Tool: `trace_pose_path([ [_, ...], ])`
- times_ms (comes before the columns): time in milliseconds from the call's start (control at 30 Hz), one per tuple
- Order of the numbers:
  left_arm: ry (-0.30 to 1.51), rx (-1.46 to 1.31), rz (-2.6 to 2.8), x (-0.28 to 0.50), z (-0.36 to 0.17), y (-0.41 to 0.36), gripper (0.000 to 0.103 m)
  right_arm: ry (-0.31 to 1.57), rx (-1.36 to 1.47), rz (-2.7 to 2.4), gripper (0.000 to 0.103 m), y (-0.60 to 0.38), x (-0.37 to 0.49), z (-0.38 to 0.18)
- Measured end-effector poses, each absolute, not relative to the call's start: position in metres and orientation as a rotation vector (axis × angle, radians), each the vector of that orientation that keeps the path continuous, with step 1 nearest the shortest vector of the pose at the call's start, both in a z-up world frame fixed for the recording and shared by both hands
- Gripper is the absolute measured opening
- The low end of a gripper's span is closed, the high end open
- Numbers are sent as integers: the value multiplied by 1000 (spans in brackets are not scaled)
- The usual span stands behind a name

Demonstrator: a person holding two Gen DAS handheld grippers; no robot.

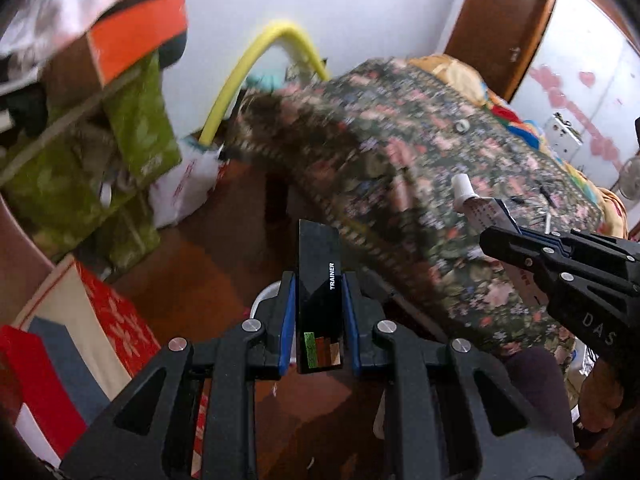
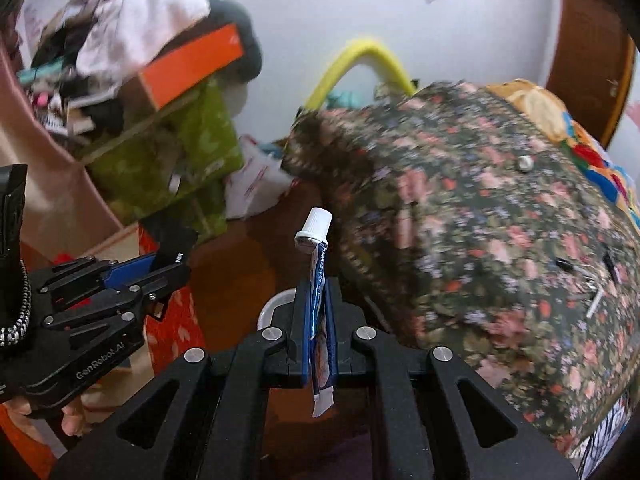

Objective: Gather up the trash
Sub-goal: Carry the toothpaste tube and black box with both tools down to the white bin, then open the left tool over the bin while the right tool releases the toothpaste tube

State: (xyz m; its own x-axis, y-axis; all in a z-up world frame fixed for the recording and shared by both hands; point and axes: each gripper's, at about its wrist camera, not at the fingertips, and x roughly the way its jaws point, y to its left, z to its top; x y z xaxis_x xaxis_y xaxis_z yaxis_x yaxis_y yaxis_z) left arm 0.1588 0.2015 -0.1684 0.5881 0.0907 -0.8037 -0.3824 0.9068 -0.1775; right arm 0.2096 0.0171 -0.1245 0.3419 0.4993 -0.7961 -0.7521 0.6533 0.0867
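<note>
My left gripper [image 1: 319, 280] is shut on a flat black box [image 1: 319, 264] marked TRAINER, held upright above the brown floor. My right gripper [image 2: 317, 292] is shut on a flattened blue and white tube [image 2: 318, 280] with a white cap, cap end up. The right gripper [image 1: 504, 248] with the tube [image 1: 478, 204] shows at the right of the left wrist view. The left gripper [image 2: 168, 270] with the black box [image 2: 174, 246] shows at the left of the right wrist view. Small bits of trash [image 2: 594, 302] lie on the floral bedspread [image 2: 500, 220].
A bed under the floral spread [image 1: 420, 168] fills the right. A cluttered shelf with green bags [image 1: 132, 136] and an orange box [image 1: 132, 40] stands at left. A white plastic bag [image 1: 184, 188] and yellow hose [image 1: 248, 76] sit by the wall. A brown door [image 1: 504, 20] is behind.
</note>
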Motion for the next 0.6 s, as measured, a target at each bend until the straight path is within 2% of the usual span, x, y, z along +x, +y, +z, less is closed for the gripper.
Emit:
trace_pose_path([
  [333,1049,-470,301,190,-241,239,21,1058,-417,854,6,78,232,-186],
  [533,1057,-521,279,208,-250,250,21,1129,-377,870,6,94,252,-198],
  [567,1054,-533,279,210,-250,252,23,1126,-364,866,6,95,255,-197],
  [600,1058,-553,283,212,-251,254,32,1129,-358,866,7,96,257,-197],
])
